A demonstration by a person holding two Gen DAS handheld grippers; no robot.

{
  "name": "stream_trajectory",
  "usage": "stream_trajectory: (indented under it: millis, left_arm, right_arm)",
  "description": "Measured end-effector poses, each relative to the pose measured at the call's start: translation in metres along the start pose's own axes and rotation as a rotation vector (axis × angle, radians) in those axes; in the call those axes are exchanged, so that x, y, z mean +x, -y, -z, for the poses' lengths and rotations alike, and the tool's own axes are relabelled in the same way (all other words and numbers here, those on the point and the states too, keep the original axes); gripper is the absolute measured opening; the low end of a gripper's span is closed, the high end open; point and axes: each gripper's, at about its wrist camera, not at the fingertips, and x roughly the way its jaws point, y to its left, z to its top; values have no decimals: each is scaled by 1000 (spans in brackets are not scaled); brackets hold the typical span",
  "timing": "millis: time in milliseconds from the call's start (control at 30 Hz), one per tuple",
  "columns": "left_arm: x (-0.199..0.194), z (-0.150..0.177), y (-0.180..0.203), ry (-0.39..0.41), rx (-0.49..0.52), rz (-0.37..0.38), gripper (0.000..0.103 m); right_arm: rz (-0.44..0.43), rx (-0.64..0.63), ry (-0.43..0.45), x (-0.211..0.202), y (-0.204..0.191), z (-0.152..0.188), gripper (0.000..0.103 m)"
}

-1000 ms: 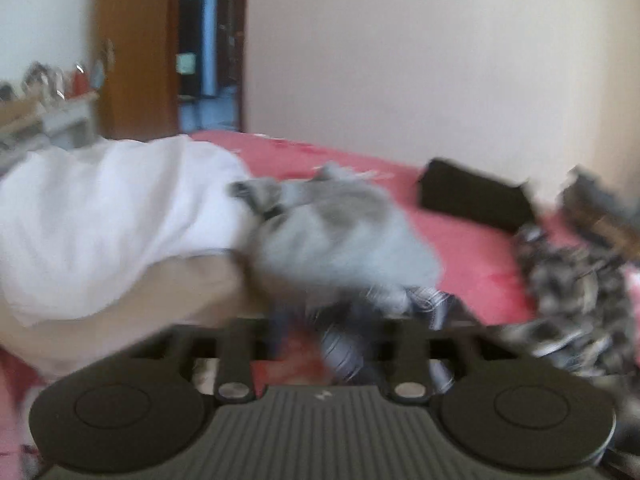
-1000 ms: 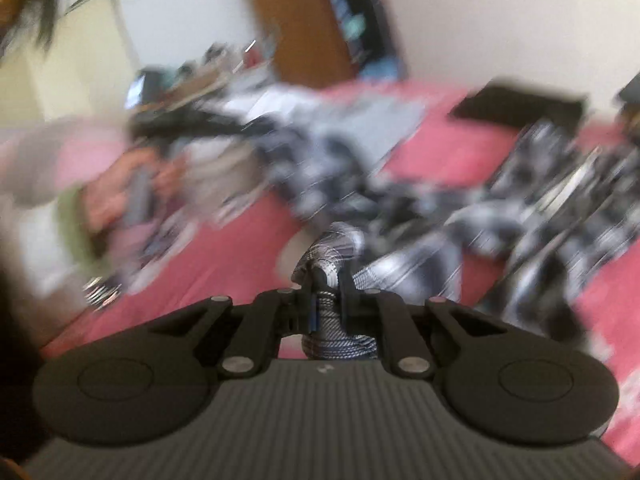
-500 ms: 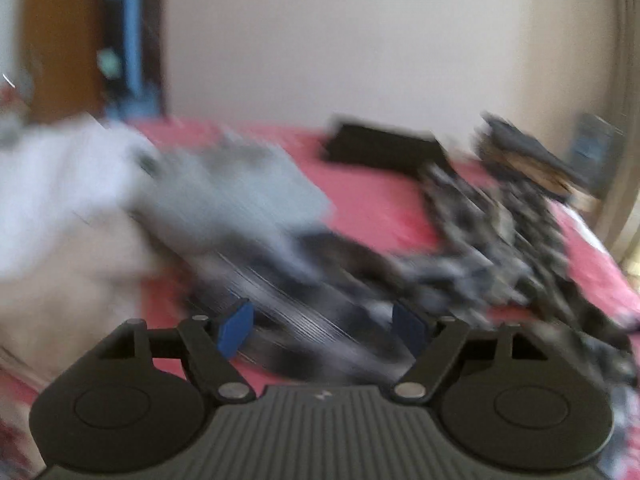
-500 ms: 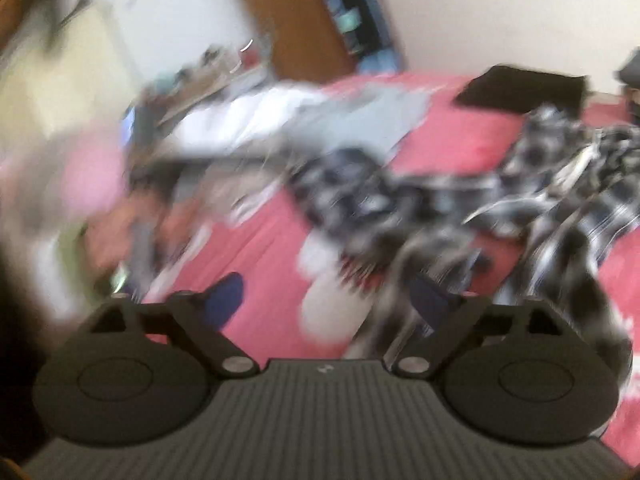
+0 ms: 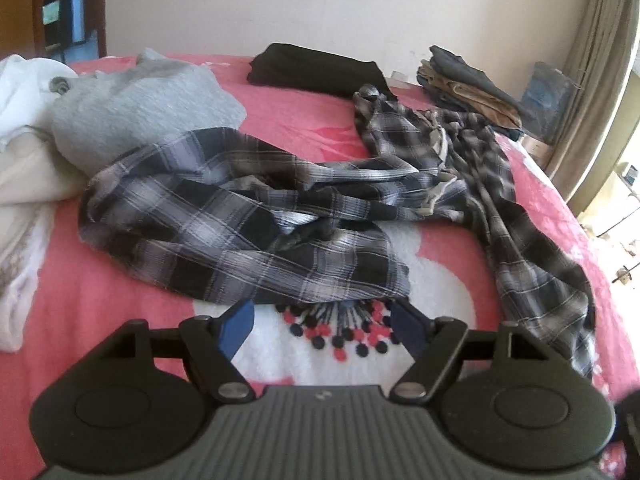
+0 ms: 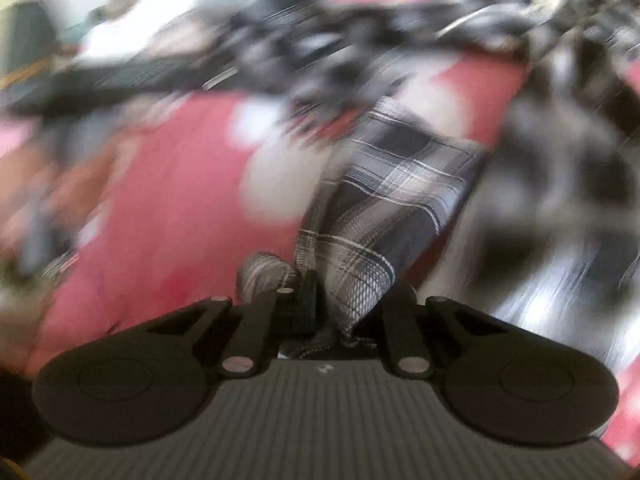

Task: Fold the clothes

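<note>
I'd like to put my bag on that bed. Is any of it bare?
A bare strip of the pink patterned bedspread lies near the open left gripper, below the crumpled black-and-white plaid shirt. Another pink patch sits between the grey sweater, the folded black garment and the shirt. The middle and right side are crowded.

A black, grey and white plaid shirt (image 5: 248, 216) lies crumpled and unfolded across the middle of the red bed (image 5: 312, 120), one part trailing toward the bed's right edge. A corner of it is lifted off the bed, pulled taut.
</note>
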Motion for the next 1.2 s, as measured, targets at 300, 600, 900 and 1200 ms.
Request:
stream_trajectory:
  millis: [300,600,900,1200]
  left_arm:
    - [10,0,16,-72,72,90,76]
    - [2,7,34,-106,231,237,76]
    - [-12,11,0,-82,194,356,77]
    - [-9,15,-7,-90,167,431,77]
  right_arm:
    - [-223,-344,-422,-9,-59,32,49]
    - [-184,-40,-91,-108,-34,-10,60]
    - [-224,185,17,-91,-37,-35,60]
    - [84,-64,-332,-49,-115,-71,69]
